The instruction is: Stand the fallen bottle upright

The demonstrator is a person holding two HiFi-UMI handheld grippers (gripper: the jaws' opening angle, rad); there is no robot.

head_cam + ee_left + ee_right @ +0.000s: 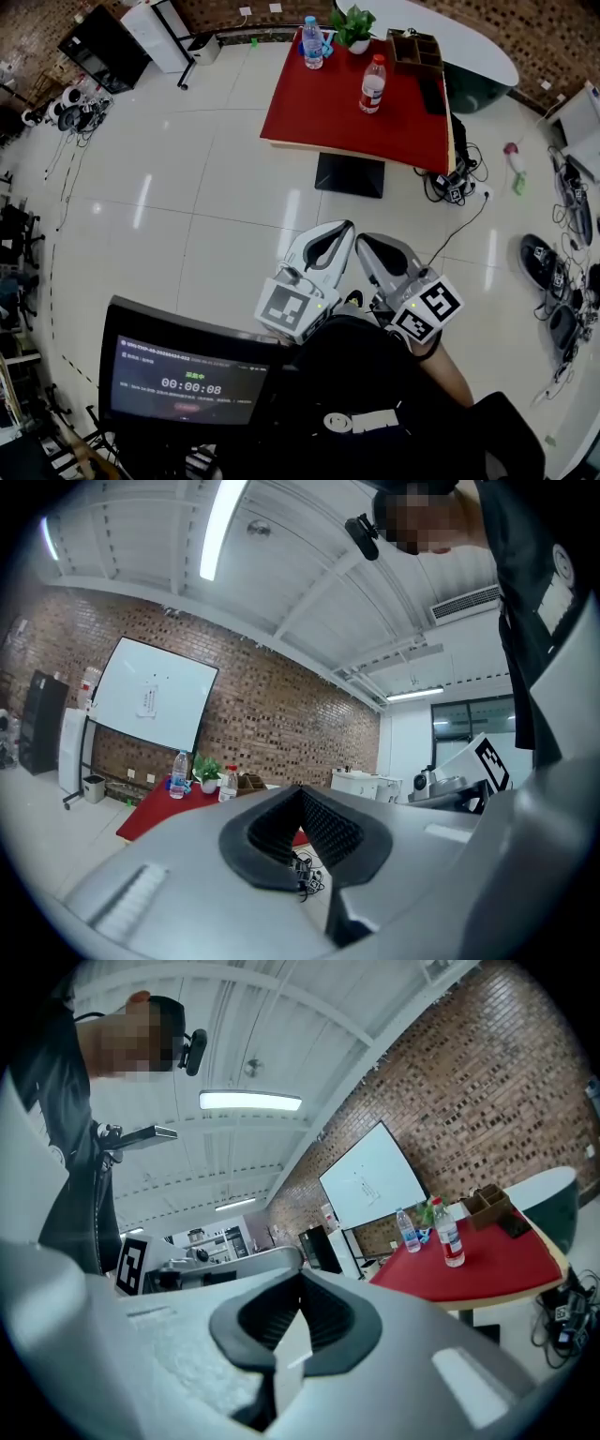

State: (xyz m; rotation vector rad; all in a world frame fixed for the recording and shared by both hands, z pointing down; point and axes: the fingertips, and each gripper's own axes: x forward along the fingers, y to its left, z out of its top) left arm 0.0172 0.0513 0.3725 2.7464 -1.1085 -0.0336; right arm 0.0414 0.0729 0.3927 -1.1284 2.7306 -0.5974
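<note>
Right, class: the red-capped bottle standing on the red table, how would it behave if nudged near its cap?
Tall and narrow, the red-capped bottle would probably tip rather than slide. Its round body suggests it would then roll across the red table.

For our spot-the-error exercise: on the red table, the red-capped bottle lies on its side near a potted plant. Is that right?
No. The red-capped bottle stands upright on the red table, near the potted plant. The head view shows it.
</note>
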